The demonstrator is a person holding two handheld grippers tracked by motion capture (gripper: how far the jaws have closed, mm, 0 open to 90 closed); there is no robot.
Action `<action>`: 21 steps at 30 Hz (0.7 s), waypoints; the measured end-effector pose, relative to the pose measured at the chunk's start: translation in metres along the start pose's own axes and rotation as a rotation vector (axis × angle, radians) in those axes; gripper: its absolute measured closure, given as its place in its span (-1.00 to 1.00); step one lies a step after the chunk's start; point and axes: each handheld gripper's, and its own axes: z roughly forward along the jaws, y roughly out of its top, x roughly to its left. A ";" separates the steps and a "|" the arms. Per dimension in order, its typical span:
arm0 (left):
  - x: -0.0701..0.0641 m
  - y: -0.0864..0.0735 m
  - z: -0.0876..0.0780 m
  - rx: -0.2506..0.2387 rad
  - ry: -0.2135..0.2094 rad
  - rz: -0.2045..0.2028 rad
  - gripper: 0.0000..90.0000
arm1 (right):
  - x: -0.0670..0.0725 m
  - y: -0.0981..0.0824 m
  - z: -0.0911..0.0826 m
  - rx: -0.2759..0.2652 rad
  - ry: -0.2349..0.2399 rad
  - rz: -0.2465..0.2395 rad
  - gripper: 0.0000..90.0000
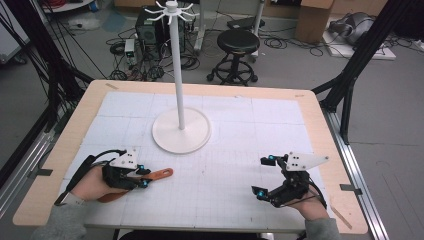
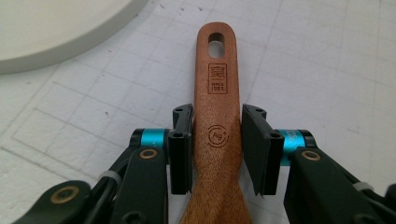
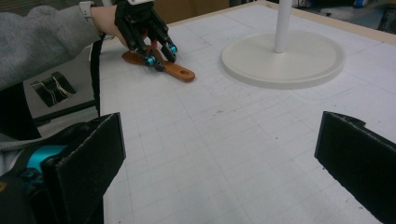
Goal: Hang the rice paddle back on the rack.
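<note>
White gridded matting point(image 1: 235, 165) covers a wooden table point(image 1: 320, 125) in a cluttered room, with cables and a black stool point(image 1: 237, 50) on the grey floor beyond; at the near left, the left gripper point(image 1: 142, 176) lies low over the mat, its jaws clamped on the handle of a wooden spatula point(image 2: 217, 116), pads pressing both edges just below the stamped mark; the spatula lies flat, its holed end pointing towards the round base of a white stand point(image 1: 181, 131), the two apart; the left hand point(image 1: 97, 185) rests on the mat behind, grey sleeve at the table's near edge; the right gripper point(image 1: 265, 175) sits well apart at the near right, jaws wide with nothing between them, its hand close to the near edge; between the two grippers the mat is bare, and open mat also lies beyond the stand to the far edge.
</note>
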 end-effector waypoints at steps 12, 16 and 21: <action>-0.002 0.006 -0.021 -0.106 0.052 -0.054 0.45 | 0.000 0.001 0.002 0.002 0.008 -0.002 -0.99; -0.004 0.010 -0.030 -0.132 0.067 -0.055 0.45 | -0.001 0.002 0.002 0.000 0.007 -0.005 -0.99; -0.009 0.018 -0.038 -0.164 0.081 -0.035 0.45 | -0.001 0.002 0.002 -0.003 0.009 -0.007 -0.99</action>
